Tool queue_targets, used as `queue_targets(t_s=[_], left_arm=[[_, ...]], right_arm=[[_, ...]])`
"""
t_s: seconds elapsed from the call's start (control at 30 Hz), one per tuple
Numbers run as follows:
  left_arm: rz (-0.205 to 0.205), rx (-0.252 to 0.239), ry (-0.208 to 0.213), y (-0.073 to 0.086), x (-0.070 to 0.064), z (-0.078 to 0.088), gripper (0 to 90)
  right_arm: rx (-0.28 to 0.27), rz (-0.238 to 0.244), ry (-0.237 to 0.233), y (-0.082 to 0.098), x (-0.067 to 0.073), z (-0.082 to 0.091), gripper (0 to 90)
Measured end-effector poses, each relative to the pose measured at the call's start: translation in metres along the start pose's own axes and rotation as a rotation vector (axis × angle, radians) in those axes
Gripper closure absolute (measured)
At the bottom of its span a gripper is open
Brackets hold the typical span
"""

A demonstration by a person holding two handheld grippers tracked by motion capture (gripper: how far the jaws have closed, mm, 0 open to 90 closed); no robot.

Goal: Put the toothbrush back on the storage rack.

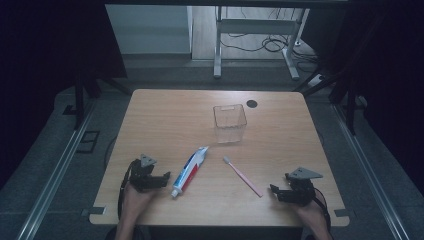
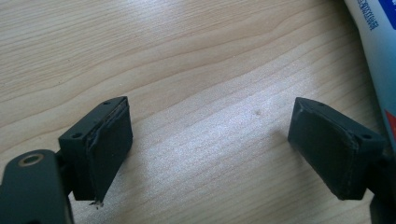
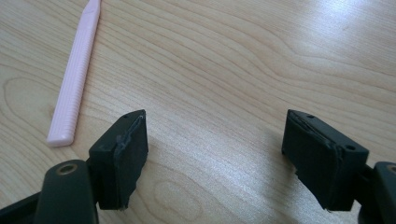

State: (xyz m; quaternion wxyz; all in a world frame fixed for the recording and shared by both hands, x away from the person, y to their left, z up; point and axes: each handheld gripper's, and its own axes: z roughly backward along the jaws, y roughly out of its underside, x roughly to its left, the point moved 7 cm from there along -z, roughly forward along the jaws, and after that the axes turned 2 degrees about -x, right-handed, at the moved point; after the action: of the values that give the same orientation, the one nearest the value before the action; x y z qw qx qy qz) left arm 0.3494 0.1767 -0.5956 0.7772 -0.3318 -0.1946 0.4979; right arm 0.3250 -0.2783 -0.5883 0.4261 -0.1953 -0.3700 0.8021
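On the light wooden table [image 1: 165, 120], the left gripper [image 1: 162, 179] rests near the front edge at the left, held from below by the person's left hand [image 1: 134, 196]. Its black jaws stand wide apart with bare wood grain between them, and they point toward the tube lying just beside them. In the left gripper view the pads [image 2: 109, 144] grip nothing, and the tube's white body [image 2: 373, 51] runs down the right edge, close to the right-hand jaw.

That white toothpaste tube with red and blue print [image 1: 190, 171] lies flat on the table, slanting, its cap end toward the front edge and its crimped end toward the middle.

Farther back, about mid-table, a clear square plastic container [image 1: 230, 123] stands upright and apart from everything else. Behind it, a small dark round hole [image 1: 252, 104] sits in the tabletop.

To the right of the tube, well apart from it, a slim pink toothbrush [image 1: 243, 176] lies flat on a diagonal, bristle head toward the middle and handle end toward the front right.

The right gripper [image 1: 274, 191], held in the right hand [image 1: 311, 211], sits at the front right, near the handle end. Its jaws are spread wide over bare wood; in the right gripper view the pink handle [image 3: 74, 79] lies off to the left of them, not touching.
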Motion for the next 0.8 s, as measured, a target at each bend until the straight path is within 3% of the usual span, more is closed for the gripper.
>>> queue_targets(t_s=[0.5,0.77,0.8], left_arm=[[0.008,-0.001,-0.008,0.0003,-0.0001,0.0005,14.4],[0.008,-0.001,-0.008,0.0003,-0.0002,0.0005,14.4],[0.008,-0.001,-0.008,0.0003,-0.0002,0.0005,14.4]], right_arm=[[0.004,0.013,-0.014,0.0006,0.0009,0.0002,20.4],[0.011,0.001,-0.009,-0.0003,-0.0021,0.006,44.9],[0.011,0.001,-0.009,-0.0003,-0.0021,0.006,44.9]])
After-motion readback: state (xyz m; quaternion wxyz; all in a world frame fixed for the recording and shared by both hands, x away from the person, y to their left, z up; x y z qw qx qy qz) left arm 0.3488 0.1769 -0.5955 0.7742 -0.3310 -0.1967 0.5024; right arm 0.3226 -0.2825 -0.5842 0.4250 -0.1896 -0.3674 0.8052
